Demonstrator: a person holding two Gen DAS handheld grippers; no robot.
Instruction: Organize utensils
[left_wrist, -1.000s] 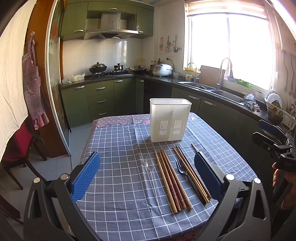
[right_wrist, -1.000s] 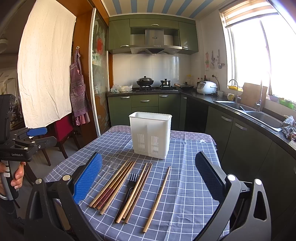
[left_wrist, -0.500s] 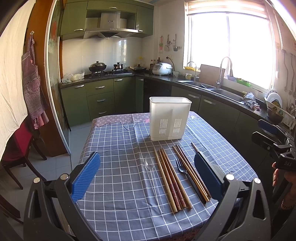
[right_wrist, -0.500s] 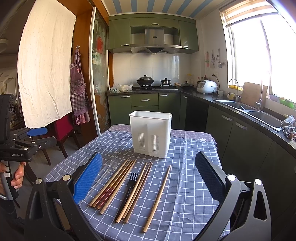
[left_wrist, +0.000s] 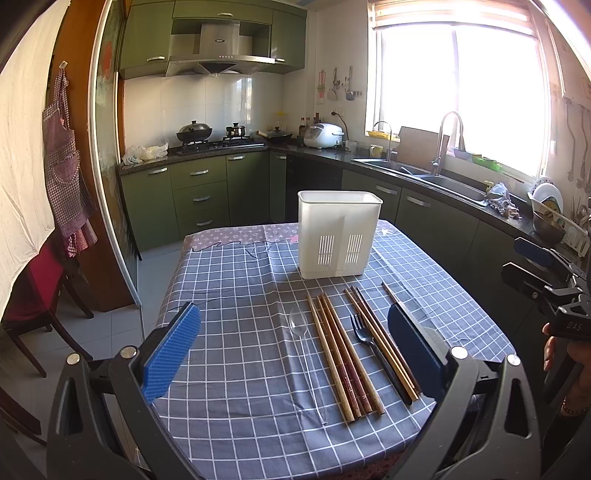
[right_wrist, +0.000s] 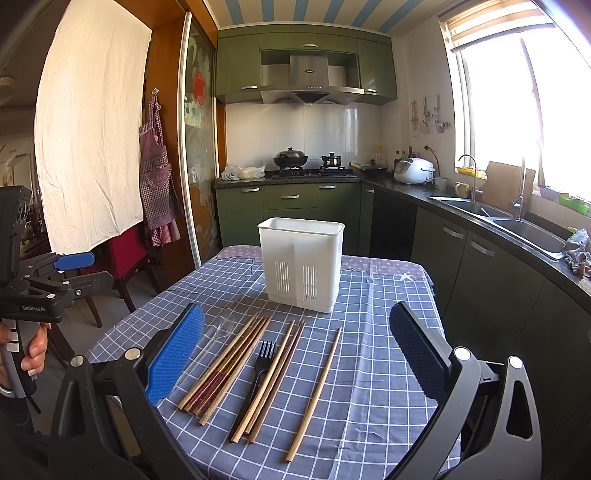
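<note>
A white slotted utensil holder (left_wrist: 338, 233) (right_wrist: 301, 263) stands upright on the blue checked tablecloth (left_wrist: 236, 317). In front of it lie several wooden chopsticks (left_wrist: 341, 354) (right_wrist: 229, 360), a black fork (left_wrist: 376, 356) (right_wrist: 258, 373), a clear plastic spoon (left_wrist: 304, 350) (right_wrist: 218, 338) and one lone chopstick (right_wrist: 316, 393). My left gripper (left_wrist: 293, 349) is open and empty, held above the table's near edge. My right gripper (right_wrist: 295, 350) is open and empty, above the utensils. Each gripper shows at the edge of the other's view.
The table's edges fall away on all sides. Green kitchen cabinets (left_wrist: 199, 199), a stove and a sink (left_wrist: 436, 177) line the back and right. A red chair (left_wrist: 33, 295) stands to the left by a hanging apron.
</note>
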